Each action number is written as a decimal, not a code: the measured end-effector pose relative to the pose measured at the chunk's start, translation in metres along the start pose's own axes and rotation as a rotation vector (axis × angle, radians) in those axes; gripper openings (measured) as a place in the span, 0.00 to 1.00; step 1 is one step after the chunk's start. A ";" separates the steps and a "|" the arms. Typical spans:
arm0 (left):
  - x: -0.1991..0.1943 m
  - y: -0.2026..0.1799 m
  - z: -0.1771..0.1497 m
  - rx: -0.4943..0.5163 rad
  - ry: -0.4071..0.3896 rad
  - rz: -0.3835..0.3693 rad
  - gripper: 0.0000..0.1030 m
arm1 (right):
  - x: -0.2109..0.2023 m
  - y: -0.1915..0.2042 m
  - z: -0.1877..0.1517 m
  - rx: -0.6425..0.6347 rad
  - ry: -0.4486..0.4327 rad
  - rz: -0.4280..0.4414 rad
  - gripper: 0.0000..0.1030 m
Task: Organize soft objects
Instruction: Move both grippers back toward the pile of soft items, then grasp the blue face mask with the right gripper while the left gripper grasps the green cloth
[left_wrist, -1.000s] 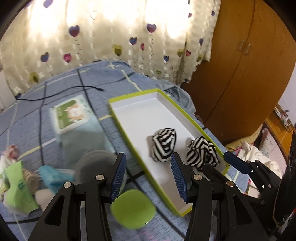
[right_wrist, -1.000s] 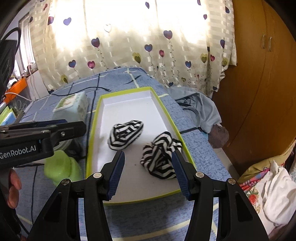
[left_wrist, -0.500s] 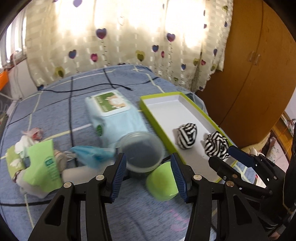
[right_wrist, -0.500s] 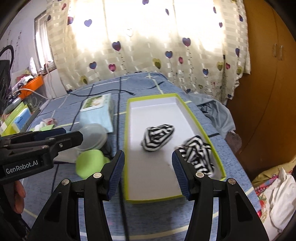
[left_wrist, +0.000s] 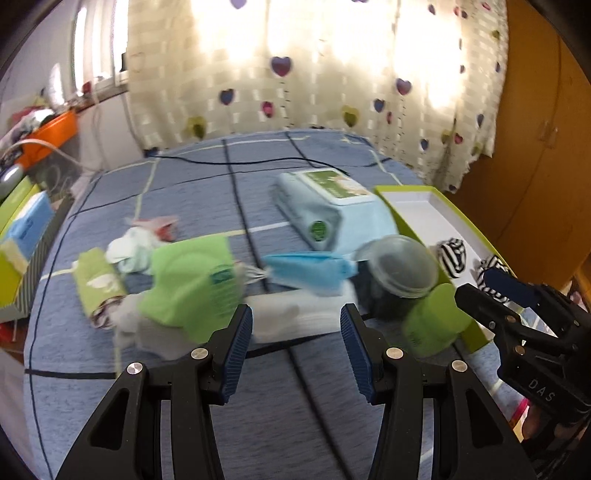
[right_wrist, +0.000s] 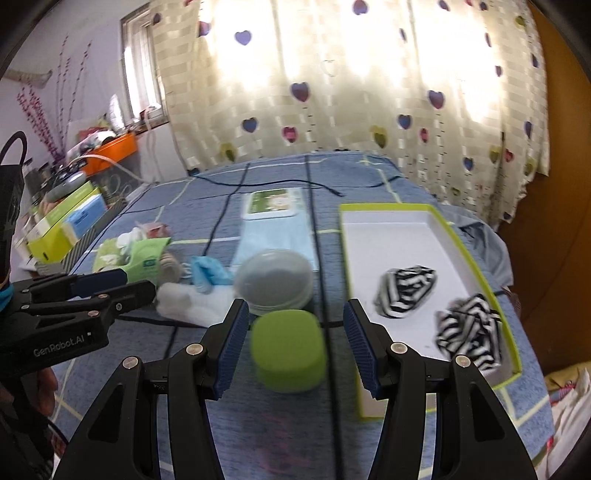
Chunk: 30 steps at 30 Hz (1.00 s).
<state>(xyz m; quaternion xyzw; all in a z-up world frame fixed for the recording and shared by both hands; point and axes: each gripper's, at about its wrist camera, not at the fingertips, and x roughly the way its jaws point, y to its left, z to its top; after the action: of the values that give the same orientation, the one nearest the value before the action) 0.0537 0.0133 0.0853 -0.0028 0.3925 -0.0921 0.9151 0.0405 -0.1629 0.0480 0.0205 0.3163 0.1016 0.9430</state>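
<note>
Both grippers' fingers gape empty: left gripper (left_wrist: 295, 341) faces the white sock (left_wrist: 291, 317) for pickup; right gripper (right_wrist: 291, 345) waits beside the tray (right_wrist: 476, 254)

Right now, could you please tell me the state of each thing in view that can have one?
left gripper: open, holding nothing
right gripper: open, holding nothing
tray: holds both striped socks
striped socks: balled up, apart
wipes pack: lid closed
round container: lid on
white cloth: lying loose on the bed
</note>
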 end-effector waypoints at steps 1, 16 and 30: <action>-0.001 0.008 -0.002 -0.011 -0.002 -0.001 0.47 | 0.002 0.004 0.001 -0.008 0.004 0.007 0.53; 0.015 0.066 -0.005 -0.097 0.038 0.069 0.47 | 0.042 0.055 0.023 -0.117 0.049 0.105 0.53; 0.042 0.076 0.010 -0.101 0.073 0.057 0.48 | 0.086 0.082 0.042 -0.221 0.122 0.099 0.53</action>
<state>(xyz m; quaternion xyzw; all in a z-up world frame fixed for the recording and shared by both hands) 0.1018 0.0802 0.0562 -0.0345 0.4295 -0.0463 0.9012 0.1175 -0.0637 0.0392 -0.0741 0.3583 0.1834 0.9124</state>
